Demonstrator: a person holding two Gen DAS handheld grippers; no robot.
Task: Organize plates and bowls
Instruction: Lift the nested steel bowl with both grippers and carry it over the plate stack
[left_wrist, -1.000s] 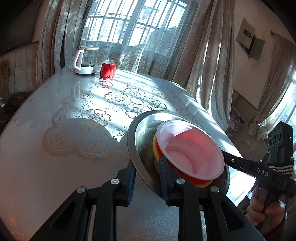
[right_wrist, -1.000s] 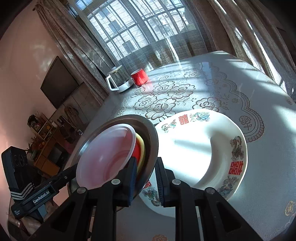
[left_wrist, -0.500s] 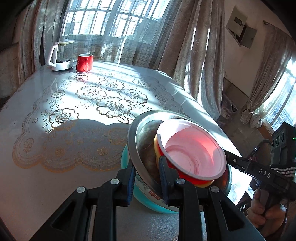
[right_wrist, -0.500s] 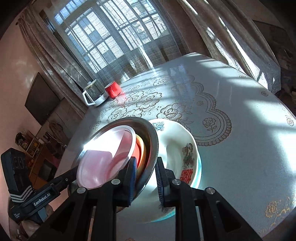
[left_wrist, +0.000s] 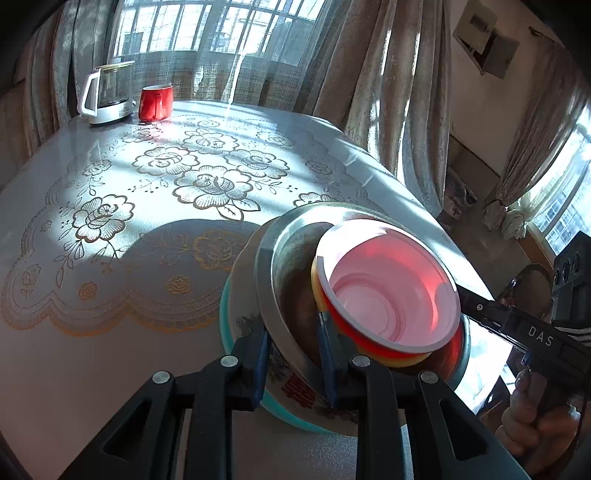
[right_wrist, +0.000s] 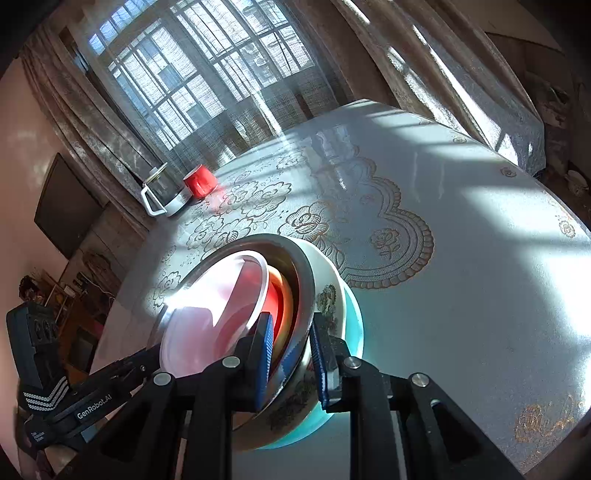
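A steel bowl (left_wrist: 291, 266) carries a nested stack: a yellow bowl (left_wrist: 399, 360), a red bowl (left_wrist: 347, 332) and a translucent pink-white plastic bowl (left_wrist: 388, 291) on top. My left gripper (left_wrist: 293, 332) is shut on the steel rim at its near side. My right gripper (right_wrist: 291, 325) is shut on the opposite rim of the steel bowl (right_wrist: 303, 273). The stack is tilted and sits low over a white decorated plate (left_wrist: 295, 387), which lies on a teal plate (left_wrist: 225, 317). I cannot tell whether the bowl touches the white plate (right_wrist: 328, 295).
A glass kettle (left_wrist: 107, 92) and a red mug (left_wrist: 155, 101) stand at the far end of the lace-covered table (left_wrist: 147, 221). The table edge (left_wrist: 406, 184) drops off to the right, near the curtains. A person's hand (left_wrist: 535, 424) grips the right gripper's handle.
Both grippers have carried the bowl stack sideways across the table and down. It now sits low over the white and teal plates, which were beside it before.
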